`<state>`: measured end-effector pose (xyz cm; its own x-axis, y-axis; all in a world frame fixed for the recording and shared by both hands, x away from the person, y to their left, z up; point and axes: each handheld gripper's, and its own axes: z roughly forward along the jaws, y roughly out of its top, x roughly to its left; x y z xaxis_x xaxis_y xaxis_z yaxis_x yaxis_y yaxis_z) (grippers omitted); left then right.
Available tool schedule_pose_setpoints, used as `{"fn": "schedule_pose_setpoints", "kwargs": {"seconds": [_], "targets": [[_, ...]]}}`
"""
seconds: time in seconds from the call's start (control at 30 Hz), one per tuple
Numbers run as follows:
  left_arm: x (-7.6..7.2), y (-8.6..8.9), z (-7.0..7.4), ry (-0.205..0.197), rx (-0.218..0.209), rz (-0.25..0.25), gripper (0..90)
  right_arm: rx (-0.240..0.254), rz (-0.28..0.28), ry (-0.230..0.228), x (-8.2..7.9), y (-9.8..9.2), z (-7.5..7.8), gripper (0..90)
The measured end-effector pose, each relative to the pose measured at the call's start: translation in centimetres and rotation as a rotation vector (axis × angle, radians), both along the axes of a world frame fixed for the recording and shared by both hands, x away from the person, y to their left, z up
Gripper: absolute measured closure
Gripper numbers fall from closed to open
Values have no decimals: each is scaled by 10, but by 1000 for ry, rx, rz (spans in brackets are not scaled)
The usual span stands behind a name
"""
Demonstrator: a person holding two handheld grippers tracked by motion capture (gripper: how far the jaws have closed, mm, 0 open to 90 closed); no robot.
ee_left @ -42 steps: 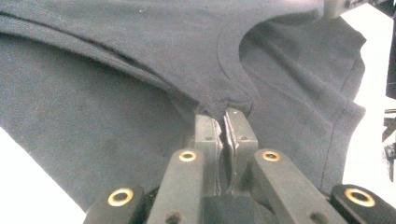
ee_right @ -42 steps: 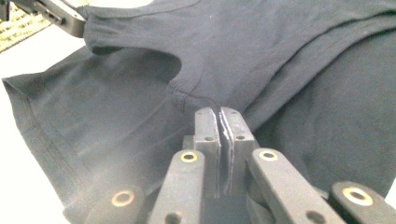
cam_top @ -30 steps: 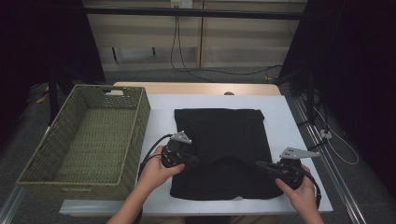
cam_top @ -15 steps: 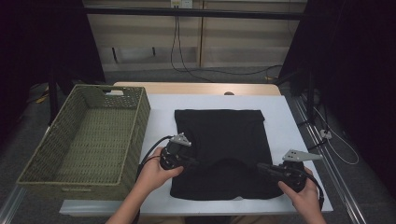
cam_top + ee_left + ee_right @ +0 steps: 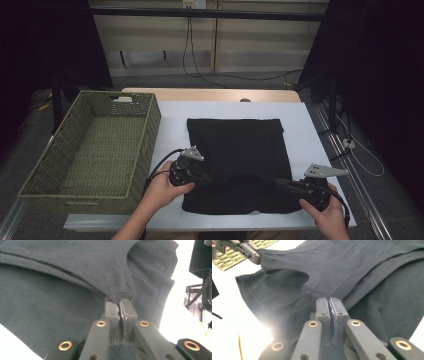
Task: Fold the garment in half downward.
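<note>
A black cotton T-shirt (image 5: 235, 160), folded into a rough rectangle, is seen at the centre of the high view, spread flat on the white table top (image 5: 305, 130). Its near edge is pinched at two points. In the left gripper view, a fold of the dark cloth (image 5: 75, 290) at a curved seam is seen drawn up into the tips of the left gripper (image 5: 120, 301), whose jaws are pressed together on it. In the right gripper view, the right gripper (image 5: 329, 300) is likewise clamped on a bunched fold of the cloth (image 5: 362, 277), and the other gripper is seen at the upper left of that frame, holding the far corner of the same edge.

In the high view, the left gripper (image 5: 207, 177) is found just left of centre in the lower part of the frame, and the right gripper (image 5: 280, 182) at the lower right, each held in a hand entering from the bottom edge.

No brand, label or legible writing can be made out on the shirt or elsewhere.

A green woven rectangular basket (image 5: 45, 160) is placed at the left of the frame, just beside the shirt but apart from it. Black cables (image 5: 210, 75) are seen hanging against the pale wall at the top centre, well apart from the cloth. Nothing is laid on the shirt between the two grippers.
</note>
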<state>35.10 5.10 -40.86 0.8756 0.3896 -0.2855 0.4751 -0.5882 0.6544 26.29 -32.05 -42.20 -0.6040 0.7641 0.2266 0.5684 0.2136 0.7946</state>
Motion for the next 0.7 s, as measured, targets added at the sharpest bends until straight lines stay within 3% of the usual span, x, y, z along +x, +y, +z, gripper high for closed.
{"fn": "schedule_pose_setpoints", "kwargs": {"seconds": [0.27,0.7], "targets": [[-7,5,0,16,-11,-10,862,-12,29,-3,-12,4,3,872],[-15,5,1,21,-21,-25,861,-6,31,-9,-23,-3,4,872]]}}
